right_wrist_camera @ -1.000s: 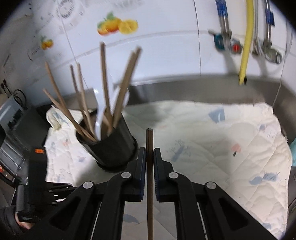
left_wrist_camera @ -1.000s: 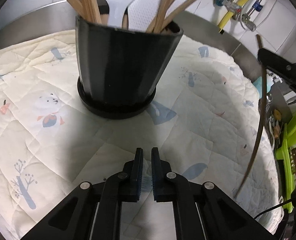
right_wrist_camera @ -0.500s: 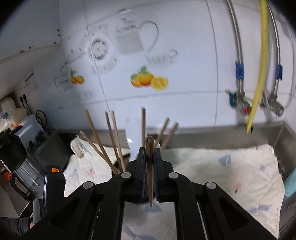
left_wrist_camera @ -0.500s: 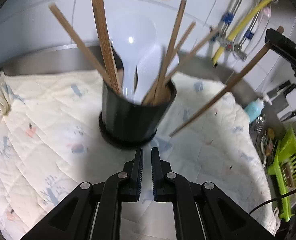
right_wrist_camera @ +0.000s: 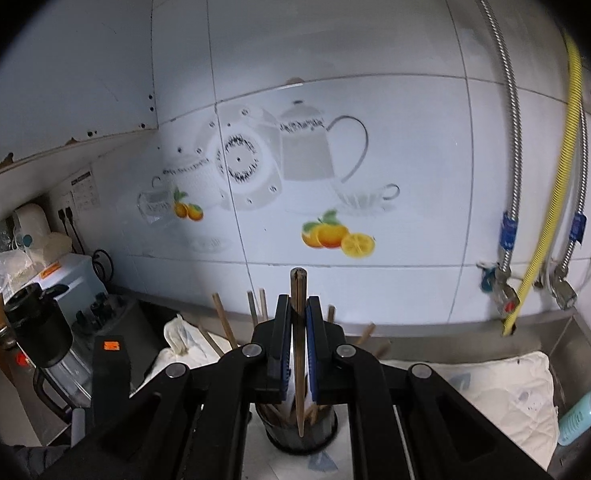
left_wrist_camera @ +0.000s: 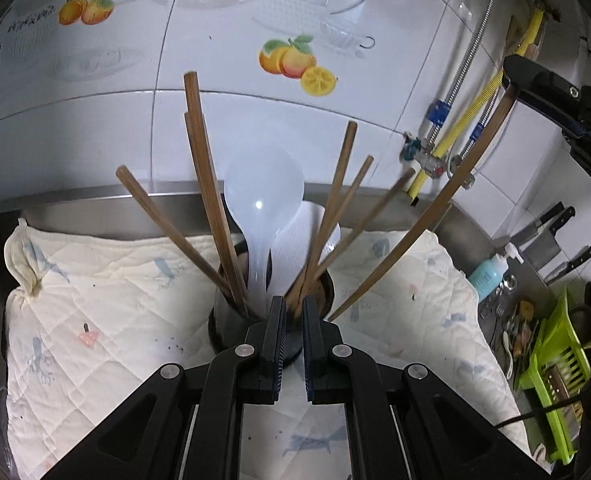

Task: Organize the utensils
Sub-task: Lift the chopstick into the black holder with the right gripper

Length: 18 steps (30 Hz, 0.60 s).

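A black utensil holder (left_wrist_camera: 225,328) stands on the quilted cloth, partly hidden behind my left gripper (left_wrist_camera: 292,312), which is shut with nothing between its fingers. Several wooden chopsticks and a white rice paddle (left_wrist_camera: 263,200) stick up out of the holder. My right gripper (left_wrist_camera: 513,80) is high at the upper right, shut on one long chopstick (left_wrist_camera: 415,232) that slants down, its lower tip just right of the holder's rim. In the right wrist view that gripper (right_wrist_camera: 298,312) clamps the chopstick (right_wrist_camera: 297,288) upright, its tip hanging over the holder (right_wrist_camera: 279,436).
A pale quilted cloth (left_wrist_camera: 95,280) covers the steel counter. A blue bottle (left_wrist_camera: 487,276), knives (left_wrist_camera: 551,232) and a green rack (left_wrist_camera: 555,364) are at the right. Hoses and valves (left_wrist_camera: 435,156) run down the tiled wall. A blender (right_wrist_camera: 39,328) stands at the left.
Both grippers have risen and tipped upward, so the holder sits lower and smaller in each view. The held chopstick has swung from beside the holder to over its rim.
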### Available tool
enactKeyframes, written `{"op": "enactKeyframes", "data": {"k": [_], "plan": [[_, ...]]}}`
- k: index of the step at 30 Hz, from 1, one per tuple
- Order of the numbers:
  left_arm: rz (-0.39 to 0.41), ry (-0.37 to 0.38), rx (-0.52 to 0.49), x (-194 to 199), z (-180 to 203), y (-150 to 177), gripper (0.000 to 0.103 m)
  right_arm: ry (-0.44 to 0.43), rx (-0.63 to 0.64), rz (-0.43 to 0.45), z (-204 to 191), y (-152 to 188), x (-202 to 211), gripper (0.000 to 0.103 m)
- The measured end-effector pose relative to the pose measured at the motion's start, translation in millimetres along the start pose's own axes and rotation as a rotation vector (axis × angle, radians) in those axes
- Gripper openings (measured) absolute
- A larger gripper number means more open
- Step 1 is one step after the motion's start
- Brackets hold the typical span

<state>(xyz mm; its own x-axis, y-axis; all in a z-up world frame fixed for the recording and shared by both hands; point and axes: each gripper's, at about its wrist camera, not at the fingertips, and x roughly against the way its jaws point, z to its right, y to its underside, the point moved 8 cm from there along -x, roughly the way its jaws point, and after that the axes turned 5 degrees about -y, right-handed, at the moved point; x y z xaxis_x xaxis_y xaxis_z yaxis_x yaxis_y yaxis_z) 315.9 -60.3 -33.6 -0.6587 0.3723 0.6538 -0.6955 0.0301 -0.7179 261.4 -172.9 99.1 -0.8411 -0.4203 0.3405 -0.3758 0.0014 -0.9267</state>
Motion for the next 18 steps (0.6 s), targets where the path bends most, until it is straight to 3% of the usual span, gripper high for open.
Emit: {"op": "enactKeyframes", "data": {"k": [9,18], "plan": [[-0.008,0.0,0.009,-22,-3,-3,0.008,0.015,0.026,-0.015,-2,0,-25,0.009],[-0.016,0.0,0.047,-23,-10,-1,0.009,0.007,-0.029,-0.144,13,33,-56,0.009]]}}
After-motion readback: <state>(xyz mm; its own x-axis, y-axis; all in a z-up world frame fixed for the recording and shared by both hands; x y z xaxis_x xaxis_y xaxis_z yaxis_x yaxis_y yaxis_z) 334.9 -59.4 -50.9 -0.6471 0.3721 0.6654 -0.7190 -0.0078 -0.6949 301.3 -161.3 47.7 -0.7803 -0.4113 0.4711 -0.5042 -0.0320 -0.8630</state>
